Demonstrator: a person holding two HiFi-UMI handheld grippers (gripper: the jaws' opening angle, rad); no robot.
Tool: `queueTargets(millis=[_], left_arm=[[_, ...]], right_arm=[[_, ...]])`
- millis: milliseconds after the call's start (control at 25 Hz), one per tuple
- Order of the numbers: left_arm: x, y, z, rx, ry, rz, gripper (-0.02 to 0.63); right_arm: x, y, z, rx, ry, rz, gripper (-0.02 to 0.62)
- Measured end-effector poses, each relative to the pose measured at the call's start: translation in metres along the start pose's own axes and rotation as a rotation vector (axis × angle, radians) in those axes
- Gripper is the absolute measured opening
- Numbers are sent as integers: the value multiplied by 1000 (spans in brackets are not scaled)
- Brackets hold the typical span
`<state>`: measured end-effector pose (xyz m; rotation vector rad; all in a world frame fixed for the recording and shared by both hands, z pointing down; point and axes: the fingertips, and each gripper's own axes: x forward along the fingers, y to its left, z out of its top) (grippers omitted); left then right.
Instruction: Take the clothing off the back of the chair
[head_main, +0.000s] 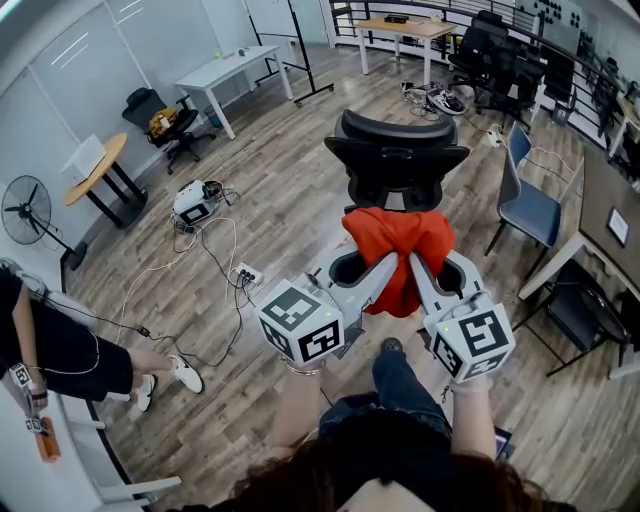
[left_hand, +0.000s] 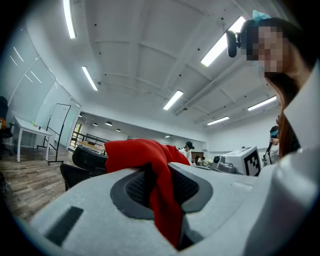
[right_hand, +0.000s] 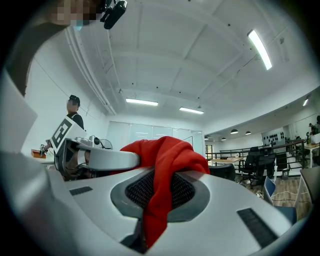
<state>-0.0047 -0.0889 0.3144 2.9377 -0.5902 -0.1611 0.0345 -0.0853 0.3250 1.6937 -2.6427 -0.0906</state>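
A red garment (head_main: 398, 250) hangs bunched between both grippers, held up in the air in front of the black office chair (head_main: 397, 160). My left gripper (head_main: 385, 262) is shut on the red cloth (left_hand: 155, 175), which spills out between its jaws. My right gripper (head_main: 412, 262) is also shut on the red cloth (right_hand: 160, 190), from the other side. The two grippers meet tip to tip at the garment. In the head view the chair's back stands bare just beyond the cloth. Both grippers point level.
A blue chair (head_main: 530, 205) and a desk edge (head_main: 590, 215) stand at the right. A power strip (head_main: 246, 273) with cables lies on the wood floor at the left. A person's leg and shoe (head_main: 165, 372) are at the lower left. A white table (head_main: 228, 72) stands far back.
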Motion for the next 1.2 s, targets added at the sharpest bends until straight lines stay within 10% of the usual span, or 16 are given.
queueTargets(millis=[1200], left_arm=[[3, 12, 7, 6, -25, -1, 83]], right_arm=[[15, -4, 5, -8, -4, 4, 51]])
